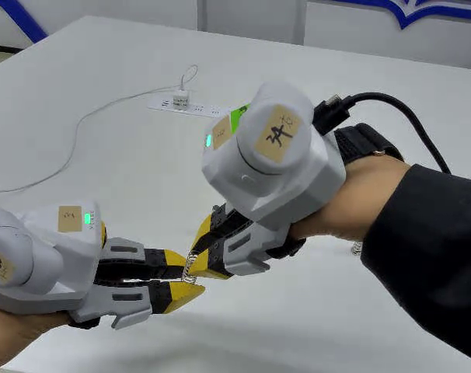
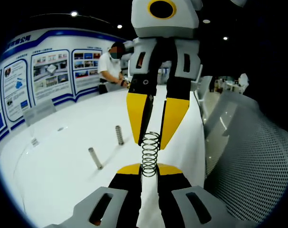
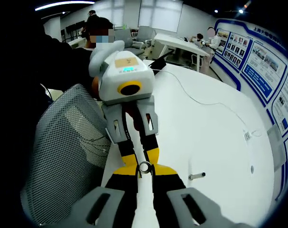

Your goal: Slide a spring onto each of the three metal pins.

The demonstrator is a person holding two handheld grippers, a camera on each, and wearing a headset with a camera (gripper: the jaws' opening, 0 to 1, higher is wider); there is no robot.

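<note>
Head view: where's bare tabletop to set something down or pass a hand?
Free: the wide table stretch beyond the right hand-held gripper, right of the power strip; also the patch between the white cable and the left hand-held gripper. Crowded: near centre, where both hand-held grippers meet at the spring.

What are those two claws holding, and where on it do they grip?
A spring, stretched between them: the left gripper pinches one end, and the right gripper pinches the other.
</note>
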